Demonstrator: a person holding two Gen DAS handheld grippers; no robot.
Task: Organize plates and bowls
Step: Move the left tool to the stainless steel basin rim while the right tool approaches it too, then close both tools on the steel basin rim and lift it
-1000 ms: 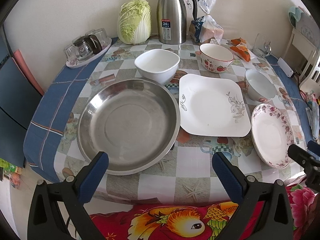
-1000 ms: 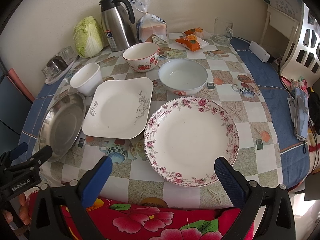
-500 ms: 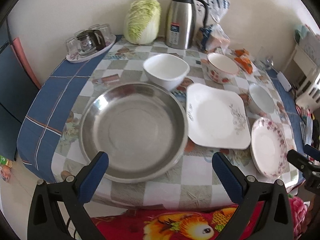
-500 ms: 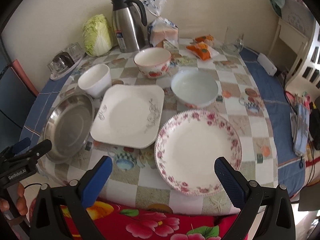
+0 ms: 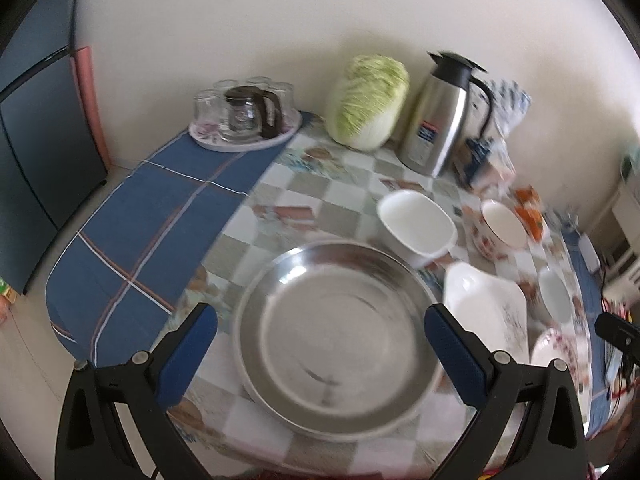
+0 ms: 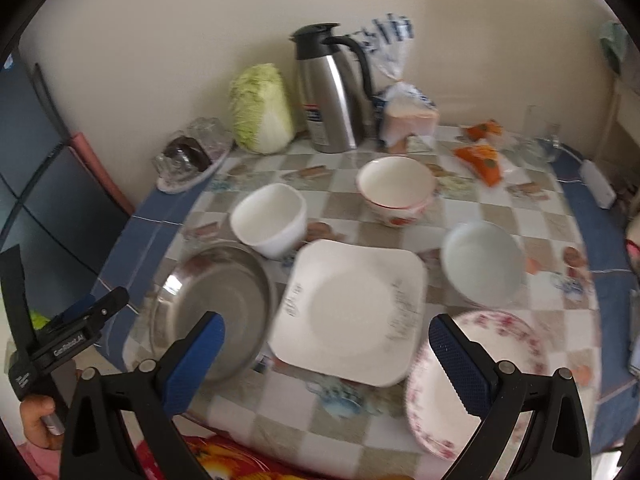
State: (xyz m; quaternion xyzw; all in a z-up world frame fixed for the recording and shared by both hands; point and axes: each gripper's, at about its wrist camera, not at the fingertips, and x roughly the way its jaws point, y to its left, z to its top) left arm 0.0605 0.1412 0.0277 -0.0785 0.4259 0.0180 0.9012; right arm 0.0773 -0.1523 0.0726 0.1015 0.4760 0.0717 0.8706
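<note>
Left claw (image 5: 320,354) spread wide, empty, over round stainless steel basin (image 5: 336,340) at lower centre. Right claw (image 6: 326,358) also apart, empty, above square white plate (image 6: 348,308) mid-frame; floral-rimmed round plate (image 6: 480,384) lower right. White bowl (image 6: 270,218) on desk (image 6: 352,412) behind basin.

Left gripper (image 5: 320,350) hangs with blue-padded fingers (image 5: 186,354) spread wide apart and nothing between them, right gripper (image 6: 326,354) likewise gaping and empty, and a bare hand (image 6: 38,420) grips the left gripper's handle.
</note>
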